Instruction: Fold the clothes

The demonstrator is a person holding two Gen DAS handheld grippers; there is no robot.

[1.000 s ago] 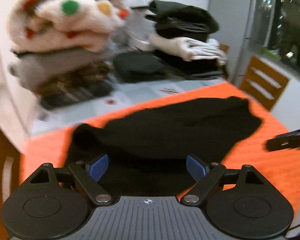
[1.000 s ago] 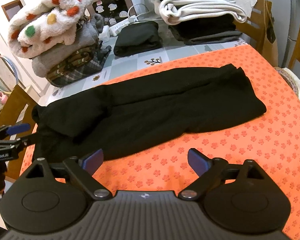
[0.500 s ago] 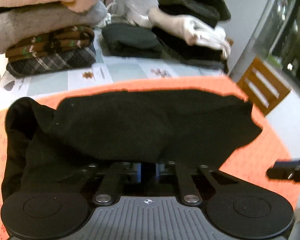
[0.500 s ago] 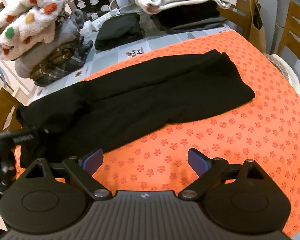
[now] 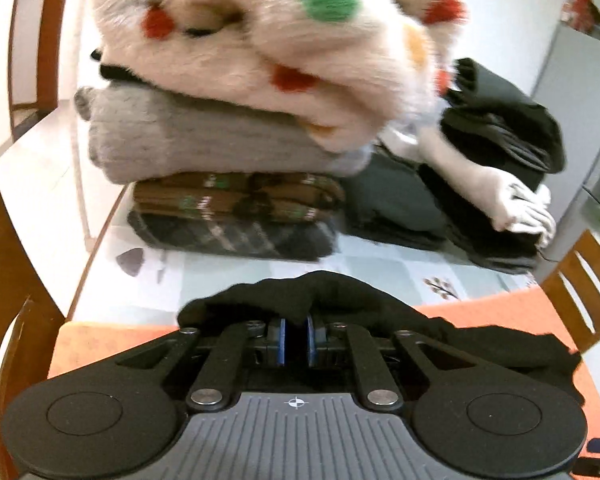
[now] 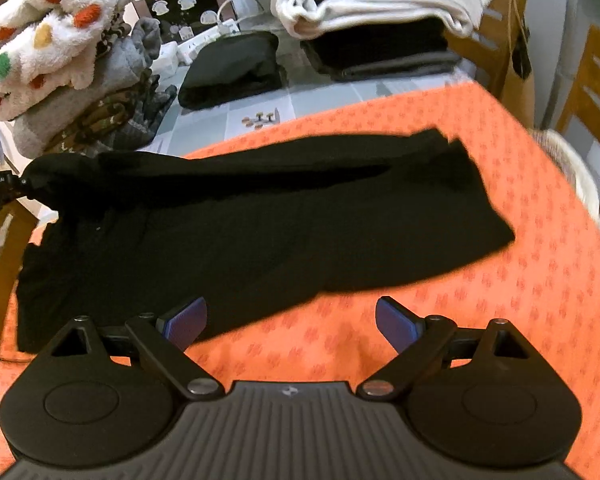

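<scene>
Lying long across the orange mat [image 6: 480,280], the black garment [image 6: 260,232] has had its left end pinched and raised by the left gripper [image 5: 296,340], open a second ago; a fold-over seems under way. The right gripper [image 6: 290,320] hovers spread wide, nothing held.

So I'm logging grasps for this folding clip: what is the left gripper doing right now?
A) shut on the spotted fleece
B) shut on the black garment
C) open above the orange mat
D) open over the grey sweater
B: the left gripper has its blue pads pinched together with a bunch of the black garment between them.
</scene>
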